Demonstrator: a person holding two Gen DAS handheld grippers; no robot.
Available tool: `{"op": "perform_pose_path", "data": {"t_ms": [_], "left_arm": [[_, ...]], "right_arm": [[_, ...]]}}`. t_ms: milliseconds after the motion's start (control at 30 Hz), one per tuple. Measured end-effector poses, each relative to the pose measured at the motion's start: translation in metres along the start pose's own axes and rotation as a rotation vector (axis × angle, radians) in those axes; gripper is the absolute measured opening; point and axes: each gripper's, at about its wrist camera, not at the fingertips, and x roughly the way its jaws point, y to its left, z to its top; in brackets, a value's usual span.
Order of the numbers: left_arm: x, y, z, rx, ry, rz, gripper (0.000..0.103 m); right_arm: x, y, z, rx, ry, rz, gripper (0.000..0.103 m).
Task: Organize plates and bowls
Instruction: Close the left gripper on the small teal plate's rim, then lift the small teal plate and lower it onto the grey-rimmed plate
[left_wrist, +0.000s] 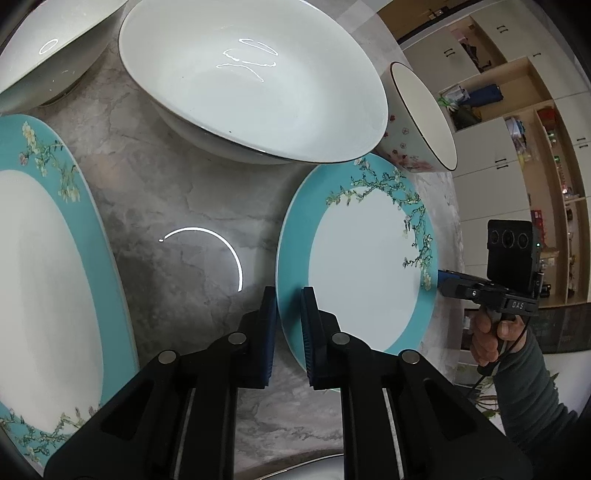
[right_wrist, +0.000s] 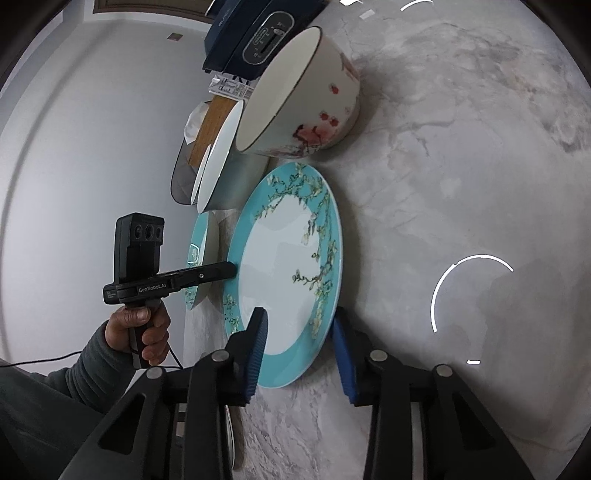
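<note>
The marble countertop (left_wrist: 192, 206) fills both views, and on it sits the action: a teal-rimmed blossom plate (left_wrist: 365, 266) held at opposite edges by 2 grippers. Next in size, the big white bowl (left_wrist: 251, 77) sits just behind that plate, its rim overhanging the plate's far edge in the left wrist view. That is the thing in the way if the plate lifts straight up and back. A second teal-rimmed plate (left_wrist: 44, 258) lies well apart to the left, likely the stacking target (a judgement, not a certainty). Another white bowl (left_wrist: 55, 40) shows at the top left corner, and a smaller floral bowl (left_wrist: 421, 122) stands just beside the plate's far right edge, touching or nearly so.

Now the grip. The left gripper (left_wrist: 290, 325) has its blue pads either side of the plate's near rim, jaws narrowed down to about the rim's thickness, so it looks clamped on the edge. The right gripper (right_wrist: 299, 350) is different: its jaws stand wide, the plate's edge lying between them, with a visible gap at the right pad, so it straddles the rim without squeezing it. The left gripper is the one holding.

The plate lies directly ahead of both sets of jaws, flat or barely tilted on the counter. A dark appliance (right_wrist: 258, 33) and a tissue box (right_wrist: 210, 125) sit beyond the bowls, out of the path.
</note>
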Motion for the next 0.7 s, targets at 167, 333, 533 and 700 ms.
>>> {"op": "perform_pose_path", "data": {"t_ms": [167,333,533,700], "left_arm": [[-0.002,0.001,0.000,-0.007,0.001,0.002,0.010],[-0.004,0.002,0.001,-0.005,-0.006,0.005,0.010],[-0.006,0.000,-0.004,0.005,-0.017,0.004,0.010],[-0.016,-0.002,-0.006,0.008,-0.040,-0.001,0.010]], "right_arm": [[-0.003,-0.014,-0.007,0.079,-0.027,-0.012,0.009],[-0.004,-0.011,-0.011,0.067,-0.039,-0.039,0.009],[-0.004,-0.008,-0.014,0.056,-0.053,-0.073,0.009],[-0.003,-0.008,-0.016,0.044,-0.070,-0.077,0.009]]}}
